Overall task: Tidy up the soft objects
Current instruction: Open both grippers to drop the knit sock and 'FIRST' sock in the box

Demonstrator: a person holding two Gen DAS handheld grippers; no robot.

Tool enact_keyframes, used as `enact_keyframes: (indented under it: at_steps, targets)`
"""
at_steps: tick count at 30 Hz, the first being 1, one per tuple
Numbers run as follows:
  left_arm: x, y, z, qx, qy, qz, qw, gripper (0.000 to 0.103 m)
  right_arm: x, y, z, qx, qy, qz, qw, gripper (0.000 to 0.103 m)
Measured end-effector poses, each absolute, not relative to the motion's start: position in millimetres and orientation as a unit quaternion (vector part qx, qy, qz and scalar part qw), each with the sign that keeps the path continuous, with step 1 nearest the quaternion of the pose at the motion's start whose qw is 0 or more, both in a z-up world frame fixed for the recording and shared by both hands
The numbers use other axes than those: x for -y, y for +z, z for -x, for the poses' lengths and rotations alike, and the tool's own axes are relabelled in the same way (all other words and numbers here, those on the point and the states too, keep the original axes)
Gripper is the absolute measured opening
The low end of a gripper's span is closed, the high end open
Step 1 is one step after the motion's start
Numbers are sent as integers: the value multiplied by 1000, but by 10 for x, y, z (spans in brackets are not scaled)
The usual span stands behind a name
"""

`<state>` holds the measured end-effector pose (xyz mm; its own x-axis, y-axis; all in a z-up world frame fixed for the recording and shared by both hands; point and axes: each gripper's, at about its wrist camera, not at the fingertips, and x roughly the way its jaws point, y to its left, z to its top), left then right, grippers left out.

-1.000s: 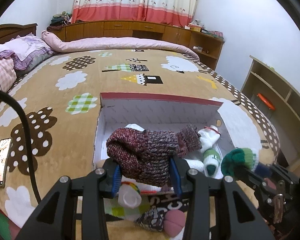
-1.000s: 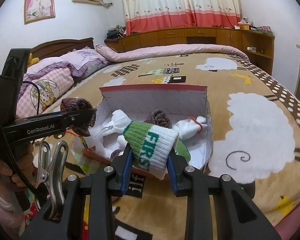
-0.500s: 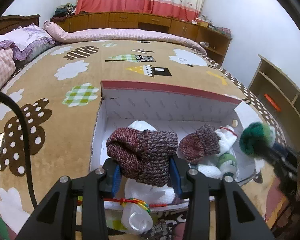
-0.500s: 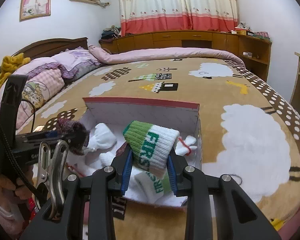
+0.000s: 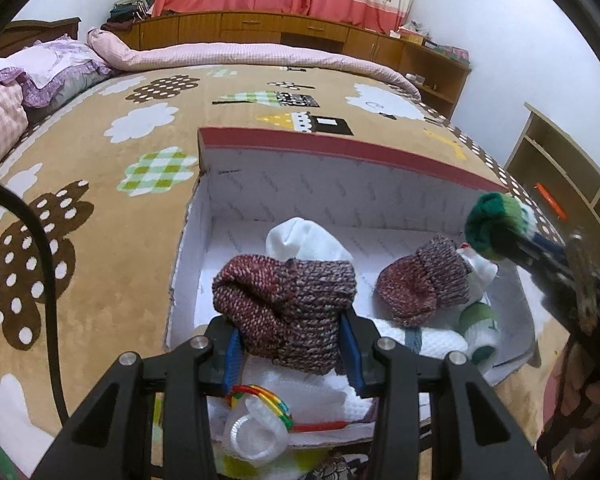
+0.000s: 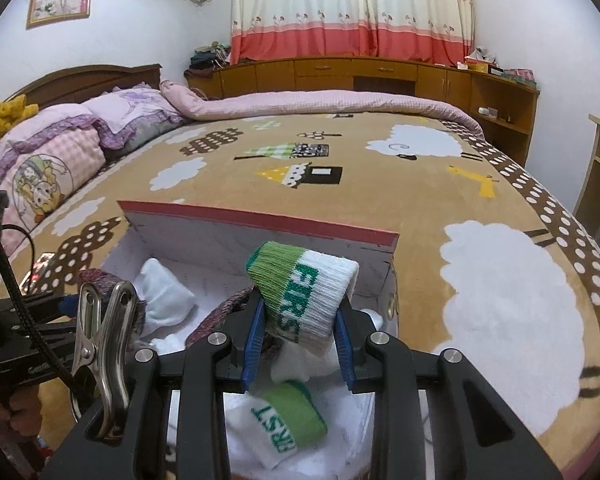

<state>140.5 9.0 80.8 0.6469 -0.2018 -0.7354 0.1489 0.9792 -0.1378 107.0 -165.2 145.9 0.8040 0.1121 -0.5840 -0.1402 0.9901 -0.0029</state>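
Knitted maroon sock roll point(image 5: 286, 312) squeezed between left fingers point(image 5: 230, 354); right fingers point(image 6: 254, 344) pinch ribbed green-white sock roll point(image 6: 304, 292).

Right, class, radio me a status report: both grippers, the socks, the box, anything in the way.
Left gripper shut on maroon knit sock. Right gripper shut on green-and-white sock. Both over the box, matching socks inside. Nothing blocking.

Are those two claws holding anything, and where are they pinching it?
Left gripper clamps a maroon knit sock across its lower middle; right gripper clamps a green-and-white sock across its lettered white part.
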Motion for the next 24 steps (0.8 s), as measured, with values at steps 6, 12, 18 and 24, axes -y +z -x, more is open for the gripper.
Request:
enact_keyframes:
  at_steps: [6, 12, 18, 24]
  targets:
    - [-77, 754, -1431, -411, -99, 31, 906, 43, 1600, 1331, -1221, -315, 63, 34, 946, 32]
    - [-61, 722, -1435, -414, -100, 31, 904, 43, 1557, 1217, -1366, -327, 61, 38, 942, 32]
    - [-54, 703, -1429, -415, -100, 32, 904, 43, 1564, 1088, -1428, -341, 62, 36, 937, 33]
    - [-52, 695, -1425, -415, -100, 32, 904, 44, 1591, 1091, -1428, -344, 63, 32, 936, 33]
